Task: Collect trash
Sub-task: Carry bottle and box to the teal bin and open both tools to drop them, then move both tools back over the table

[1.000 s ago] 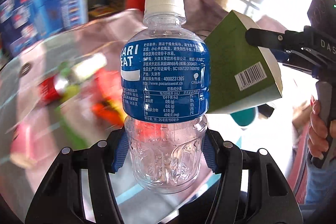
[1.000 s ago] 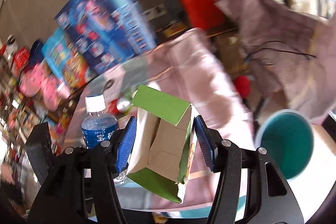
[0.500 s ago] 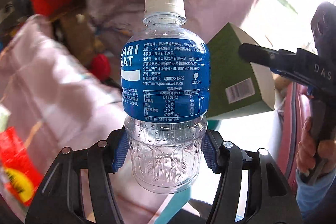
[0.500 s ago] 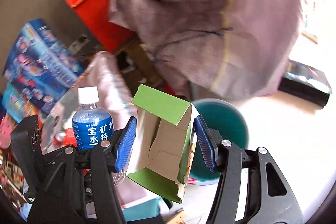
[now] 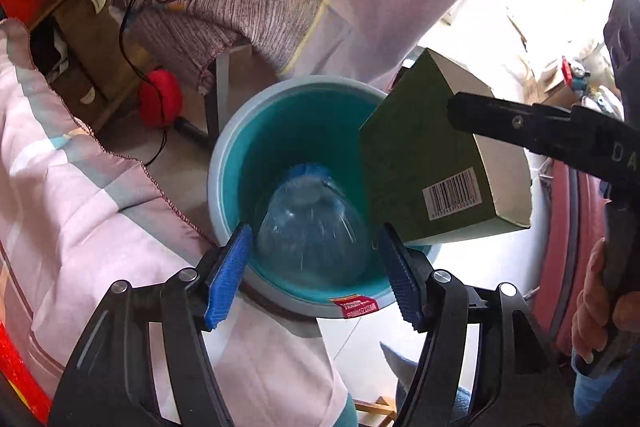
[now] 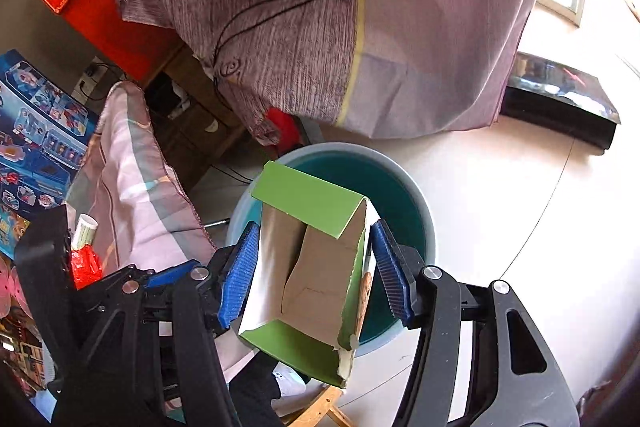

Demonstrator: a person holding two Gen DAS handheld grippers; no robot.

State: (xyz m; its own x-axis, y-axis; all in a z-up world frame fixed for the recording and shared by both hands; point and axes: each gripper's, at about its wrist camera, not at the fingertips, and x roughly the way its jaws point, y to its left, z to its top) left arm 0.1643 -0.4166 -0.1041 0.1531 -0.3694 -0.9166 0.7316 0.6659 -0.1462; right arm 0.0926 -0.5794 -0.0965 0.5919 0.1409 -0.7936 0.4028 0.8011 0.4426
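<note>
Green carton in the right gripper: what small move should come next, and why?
Probably open the right gripper to drop the green carton. It hangs over the teal bin, where the clear bottle is already falling bottom-up below the open left gripper.

Below my left gripper (image 5: 314, 269) the plastic bottle (image 5: 314, 223) sits inside the bucket (image 5: 224, 163). My right gripper (image 6: 312, 277) holds the open carton (image 6: 312, 267) over the bucket's rim, right of the bottle. The quilt (image 5: 80, 211) lies left.
</note>
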